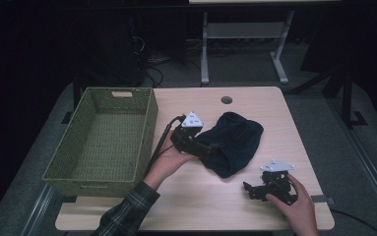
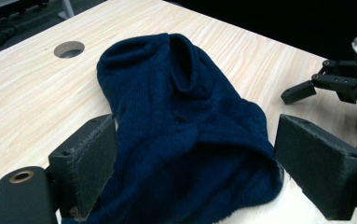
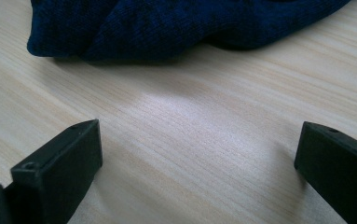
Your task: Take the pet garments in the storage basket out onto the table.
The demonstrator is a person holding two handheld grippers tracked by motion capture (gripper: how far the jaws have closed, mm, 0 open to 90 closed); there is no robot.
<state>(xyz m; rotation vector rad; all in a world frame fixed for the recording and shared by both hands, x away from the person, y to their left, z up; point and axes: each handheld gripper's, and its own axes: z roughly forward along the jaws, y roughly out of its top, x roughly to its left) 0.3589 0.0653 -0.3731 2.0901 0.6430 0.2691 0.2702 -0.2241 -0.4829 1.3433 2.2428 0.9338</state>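
Cloth: dark blue knit garment [image 1: 235,142] lies bunched mid-surface [image 1: 255,206], right of green basket [image 1: 102,142].
L claw [image 2: 195,163]: wide open, near edge of garment straddled, nothing gripped yet.
R claw [image 3: 195,168]: open, empty, parked on bare wood just short of garment.
Step (judged): garment prob. to be gripped for basket.
Tip: L claw to be pushed deeper over a thick fold, pads closed on several layers.

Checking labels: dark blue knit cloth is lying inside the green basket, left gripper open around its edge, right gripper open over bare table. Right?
Not quite. The dark blue knit cloth lies on the table, beside the green basket, as the high view shows. The rest holds: left gripper open around its edge, right gripper open over bare wood.
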